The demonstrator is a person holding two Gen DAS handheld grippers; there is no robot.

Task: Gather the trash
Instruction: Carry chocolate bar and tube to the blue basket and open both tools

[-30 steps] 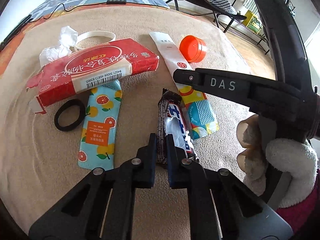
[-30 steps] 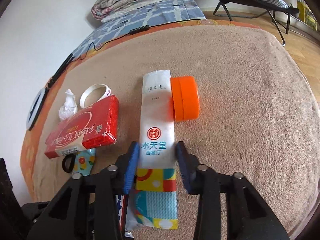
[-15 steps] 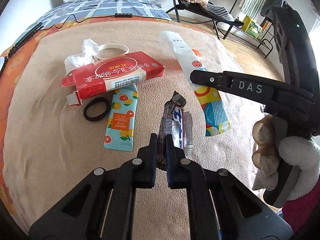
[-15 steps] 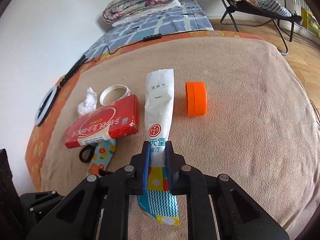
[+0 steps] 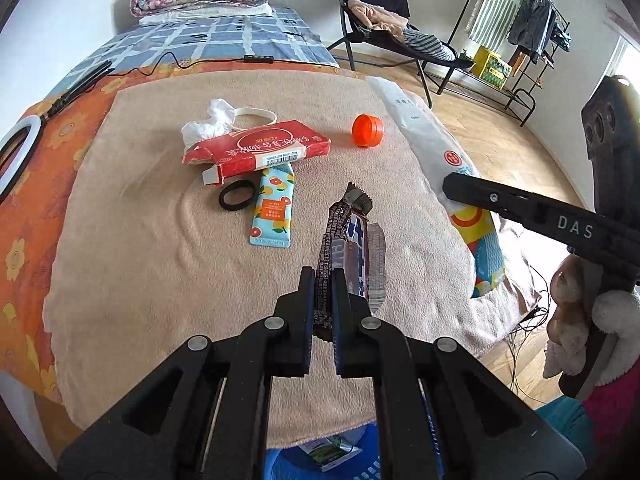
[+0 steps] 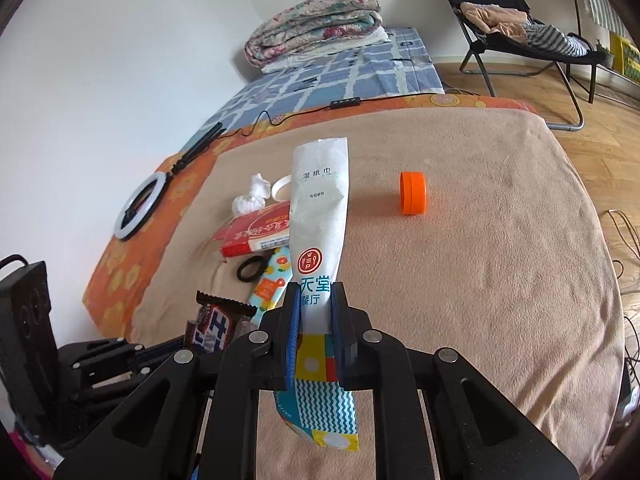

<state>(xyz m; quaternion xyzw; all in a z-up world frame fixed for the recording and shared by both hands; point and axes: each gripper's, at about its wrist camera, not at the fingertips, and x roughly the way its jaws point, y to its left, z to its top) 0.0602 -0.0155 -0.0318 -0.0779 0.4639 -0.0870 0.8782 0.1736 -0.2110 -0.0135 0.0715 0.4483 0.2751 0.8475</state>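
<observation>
Nearest: left tool [image 5: 322,300] clamped narrow on the candy wrapper [image 5: 352,248], gripping only its near end, w/ the rest sticking out fwd, off the tabletop [image 5: 132,280]. Thin foil could slide out on a quick swing. Right tool [image 6: 316,320] pinches the wet-wipe packet [image 6: 320,216] mid-length; both ends free, tail dangling below, may snag or flop. Blue bin [image 5: 360,462] shows below the near tabletop edge, so a drop could miss it. Farther: fruit-print sachet [image 5: 273,210], black hair tie [image 5: 237,197], red box [image 5: 260,148], crumpled tissue [image 5: 206,126], orange cap [image 5: 367,131] left on the tabletop.
</observation>
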